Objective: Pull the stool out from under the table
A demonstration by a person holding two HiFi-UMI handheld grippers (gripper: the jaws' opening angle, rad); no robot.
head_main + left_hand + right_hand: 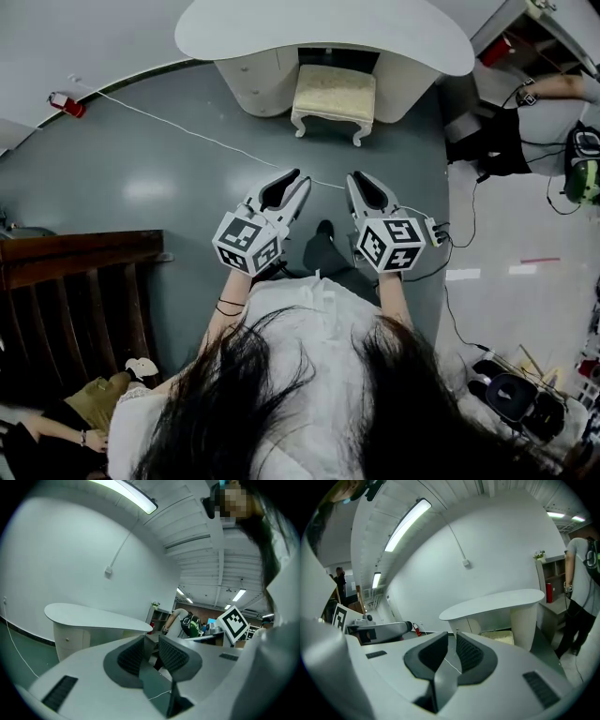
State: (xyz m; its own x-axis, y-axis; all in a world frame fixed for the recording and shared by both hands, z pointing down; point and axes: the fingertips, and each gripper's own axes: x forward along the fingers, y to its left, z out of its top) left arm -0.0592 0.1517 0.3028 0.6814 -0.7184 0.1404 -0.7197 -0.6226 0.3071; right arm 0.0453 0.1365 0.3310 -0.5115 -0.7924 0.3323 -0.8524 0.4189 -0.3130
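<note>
The stool (pixel 333 94), with a cream cushion and white curved legs, stands tucked into the kneehole of the white curved table (pixel 281 28) at the top of the head view. My left gripper (pixel 297 179) and right gripper (pixel 355 179) hang side by side over the grey floor, well short of the stool. Both are shut with nothing between their jaws. In the right gripper view the right gripper (pixel 452 640) points toward the table (pixel 497 604), and a strip of the stool cushion (pixel 502 638) shows under it. In the left gripper view, the left gripper (pixel 151 641) points at the table (pixel 93 616); its jaws hide the stool.
A white cable (pixel 178 127) runs across the floor between me and the table. A red object (pixel 66 103) lies by the left wall. A dark wooden chair (pixel 75 291) stands at my left, with a seated person below it. Another person (pixel 506 131) bends at shelves on the right.
</note>
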